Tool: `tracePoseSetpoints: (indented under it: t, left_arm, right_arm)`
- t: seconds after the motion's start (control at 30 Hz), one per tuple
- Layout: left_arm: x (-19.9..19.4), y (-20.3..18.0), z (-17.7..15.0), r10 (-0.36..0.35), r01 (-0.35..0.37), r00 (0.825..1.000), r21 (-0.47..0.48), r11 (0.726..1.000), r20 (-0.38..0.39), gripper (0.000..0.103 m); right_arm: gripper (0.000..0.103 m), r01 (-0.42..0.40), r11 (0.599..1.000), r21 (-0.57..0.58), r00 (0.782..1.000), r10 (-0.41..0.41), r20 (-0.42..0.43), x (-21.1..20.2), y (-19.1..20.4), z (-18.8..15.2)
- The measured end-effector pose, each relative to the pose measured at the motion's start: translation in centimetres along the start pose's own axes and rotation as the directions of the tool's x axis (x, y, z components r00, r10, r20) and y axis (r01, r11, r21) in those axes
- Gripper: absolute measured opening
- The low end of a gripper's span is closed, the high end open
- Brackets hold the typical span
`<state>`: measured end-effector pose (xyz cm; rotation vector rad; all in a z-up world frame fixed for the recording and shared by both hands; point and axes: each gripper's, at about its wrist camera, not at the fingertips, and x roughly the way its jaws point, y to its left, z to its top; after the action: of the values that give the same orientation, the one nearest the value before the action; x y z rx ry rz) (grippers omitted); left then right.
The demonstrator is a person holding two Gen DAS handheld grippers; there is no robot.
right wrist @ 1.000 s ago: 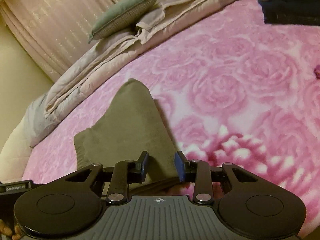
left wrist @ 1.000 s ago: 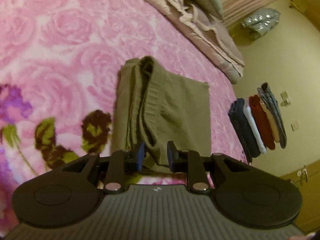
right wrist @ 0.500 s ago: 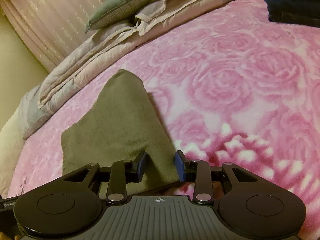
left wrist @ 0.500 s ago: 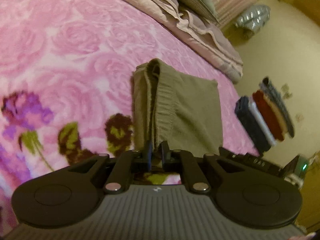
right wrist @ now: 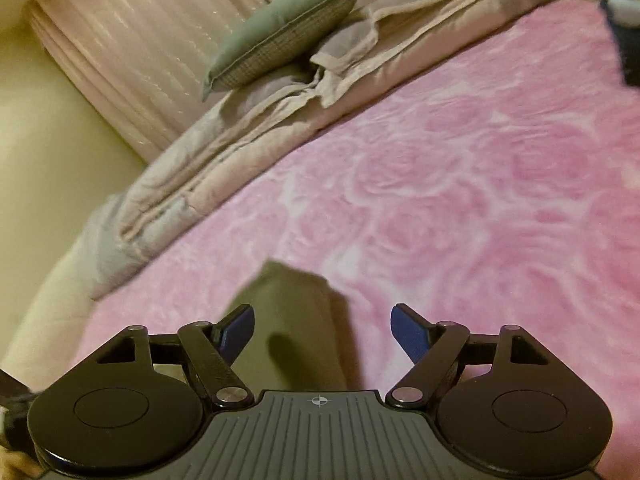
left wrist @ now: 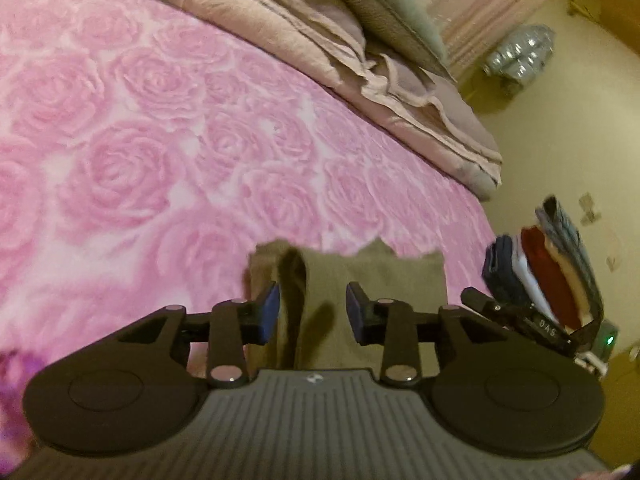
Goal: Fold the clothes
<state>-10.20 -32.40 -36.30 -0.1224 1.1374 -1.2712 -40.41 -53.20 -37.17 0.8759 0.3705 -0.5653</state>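
The folded olive-green sweater lies flat on the pink rose-patterned blanket of the bed, and everything here is easiest placed from it. The left gripper hangs right at its near edge with its jaws apart and nothing between them, the knit's rolled fold running up just inside the left blue pad. The right gripper sits at the sweater's other near side, jaws spread wider and also empty, with the sweater showing under its left half and bare blanket under the rest. Off to the right of the sweater a stack of folded clothes stands at the bed's edge; beyond it, at the head of the bed, lie a bunched beige duvet and a grey-green cushion. It looks to me like the fold is finished and the sweater belongs on that stack. To do that well, both sets of jaws should bite all layers at the near edge together, lift level, and keep the bundle from sagging open.
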Motion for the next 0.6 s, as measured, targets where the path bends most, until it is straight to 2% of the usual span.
tracePoseSetpoints:
  t: [0.07, 0.1, 0.13, 0.17, 0.2, 0.27, 0.3, 0.4, 0.5, 0.6]
  left_arm:
    - [1.0, 0.4, 0.4, -0.015, 0.014, 1.000, -0.040, 0.999, -0.004, 0.028]
    - [1.5, 0.6, 0.5, -0.021, 0.020, 1.000, -0.053, 0.998, -0.003, 0.018]
    - [1.7, 0.8, 0.5, -0.023, 0.023, 1.000, -0.050, 0.998, 0.003, 0.009]
    - [2.0, 0.9, 0.5, -0.025, 0.026, 1.000, -0.047, 0.999, 0.009, 0.007]
    - [2.2, 1.1, 0.5, -0.027, 0.028, 1.000, -0.045, 0.999, 0.016, 0.004]
    - [2.7, 1.3, 0.6, -0.032, 0.033, 0.999, -0.037, 0.999, 0.029, 0.004]
    - [2.8, 1.5, 0.5, -0.034, 0.035, 0.999, -0.023, 0.999, 0.041, 0.004]
    - [3.2, 2.1, 0.0, -0.036, 0.036, 0.998, -0.003, 0.999, 0.061, 0.004]
    - [3.8, 2.0, -0.4, -0.006, 0.003, 0.997, 0.045, 0.999, 0.074, 0.006]
    - [3.4, 1.0, -0.4, 0.026, -0.033, 0.997, 0.104, 0.994, 0.068, 0.010]
  right_arm:
    - [0.079, -0.045, 0.998, 0.035, 0.999, 0.046, -0.024, 1.5, -0.7, 0.9]
    - [0.074, -0.057, 0.997, 0.054, 0.998, 0.059, -0.035, 2.4, -1.2, 1.1]
    - [0.056, -0.068, 0.995, 0.069, 0.996, 0.072, -0.049, 3.2, -1.5, 1.3]
    - [0.046, -0.082, 0.993, 0.085, 0.994, 0.088, -0.062, 3.9, -1.8, 1.3]
    - [0.025, -0.094, 0.991, 0.101, 0.992, 0.101, -0.070, 4.5, -2.1, 1.3]
    - [0.014, -0.084, 0.993, 0.087, 0.993, 0.091, -0.070, 5.1, -2.1, 1.2]
    - [0.012, -0.072, 0.996, 0.061, 0.995, 0.076, -0.062, 5.2, -1.9, 1.0]
    - [0.011, -0.030, 0.999, 0.024, 0.998, 0.031, -0.047, 5.6, -1.6, 0.4]
    - [0.013, 0.024, 1.000, 0.006, 0.999, -0.023, -0.048, 6.2, -1.4, -0.1]
    - [0.044, 0.092, 0.995, -0.034, 0.995, -0.093, -0.032, 5.0, -0.5, 0.1]
